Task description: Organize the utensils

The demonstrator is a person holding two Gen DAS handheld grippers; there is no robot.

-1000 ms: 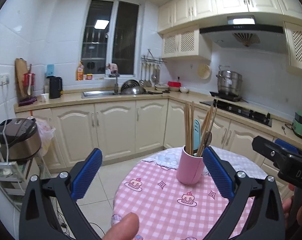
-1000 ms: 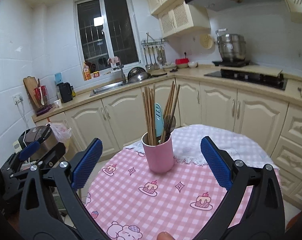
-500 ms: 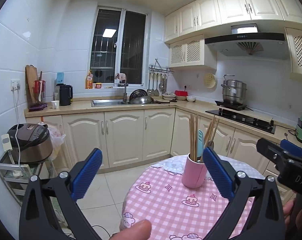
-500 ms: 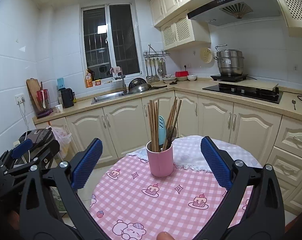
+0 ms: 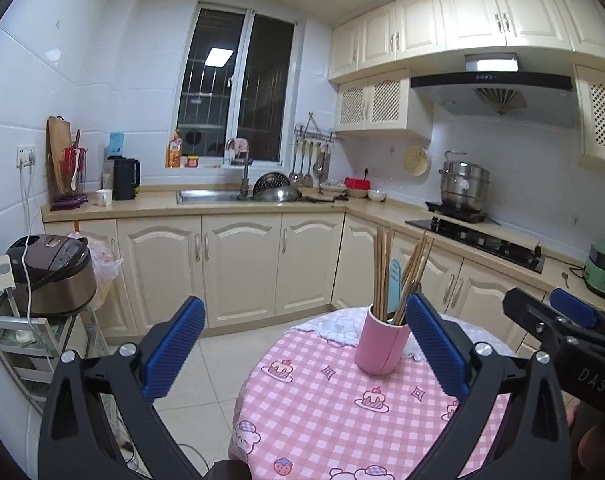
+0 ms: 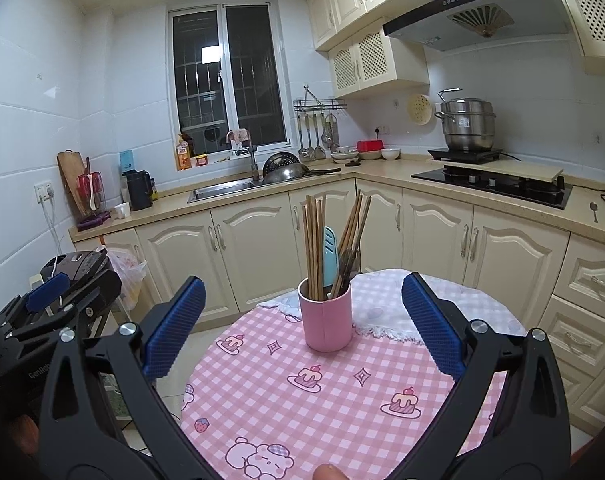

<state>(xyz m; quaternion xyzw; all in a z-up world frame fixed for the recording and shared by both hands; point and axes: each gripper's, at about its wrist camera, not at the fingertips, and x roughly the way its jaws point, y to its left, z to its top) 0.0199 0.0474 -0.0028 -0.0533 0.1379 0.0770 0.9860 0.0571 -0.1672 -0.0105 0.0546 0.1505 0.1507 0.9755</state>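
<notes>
A pink cup (image 6: 326, 318) stands upright on a round table with a pink checked cloth (image 6: 342, 408). It holds several wooden chopsticks (image 6: 314, 240) and a light blue utensil (image 6: 330, 254). The cup also shows in the left wrist view (image 5: 380, 344), close to my left gripper's right finger. My right gripper (image 6: 302, 328) is open and empty, held back from the cup, which sits between its blue pads. My left gripper (image 5: 302, 344) is open and empty, to the left of the cup. Each gripper shows at the edge of the other's view.
Cream kitchen cabinets (image 6: 246, 248) run behind the table, with a sink (image 6: 222, 190) and a gas hob (image 6: 494, 184) on the counter. A rice cooker (image 5: 50, 276) sits on a metal rack at the left. A white lace cloth (image 6: 402, 304) covers the table's far side.
Both grippers have pulled back and up from the table, so the cup looks smaller and farther. Both stay open and empty.
</notes>
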